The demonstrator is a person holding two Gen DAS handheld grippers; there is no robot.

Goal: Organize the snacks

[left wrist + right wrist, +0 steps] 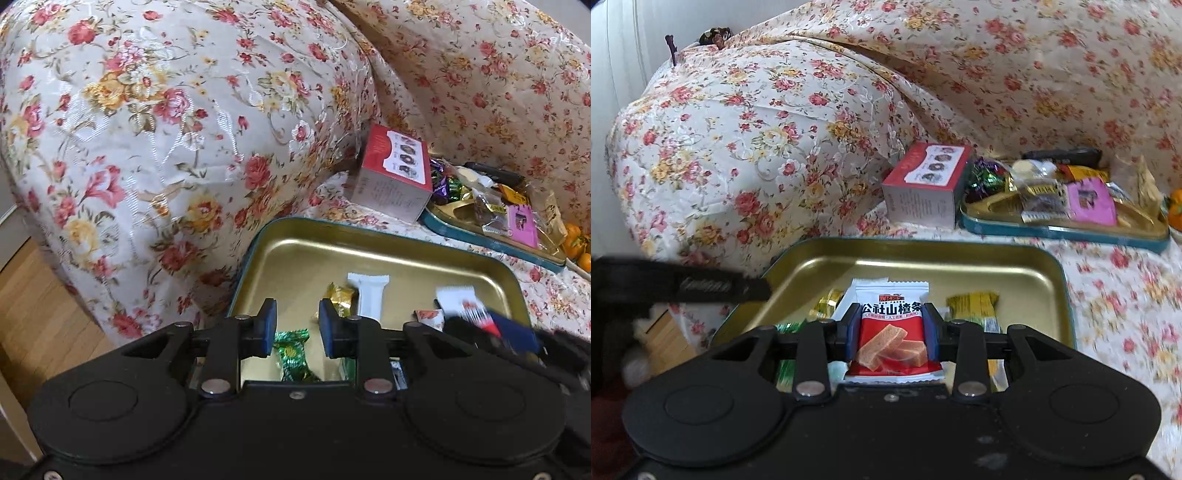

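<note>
My left gripper [297,324] hangs open over the near end of a gold tin tray [332,230]. A green-wrapped candy [293,354] lies in the tray just below its blue pads, free of them. A white packet [369,299], a gold candy [338,295] and a small red-and-white candy [430,317] also lie in the tray. My right gripper [892,328] is shut on a red-and-white hawthorn strip packet [892,332], held over the same tray [923,247]. It shows blurred at the right edge of the left wrist view, right gripper [487,321].
A red box [927,184] stands on the floral sofa behind the tray. Beside it a second tray [1052,230] holds several mixed snacks, with oranges [576,243] past it. The padded sofa arm [166,129] rises on the left, wood floor [37,314] below.
</note>
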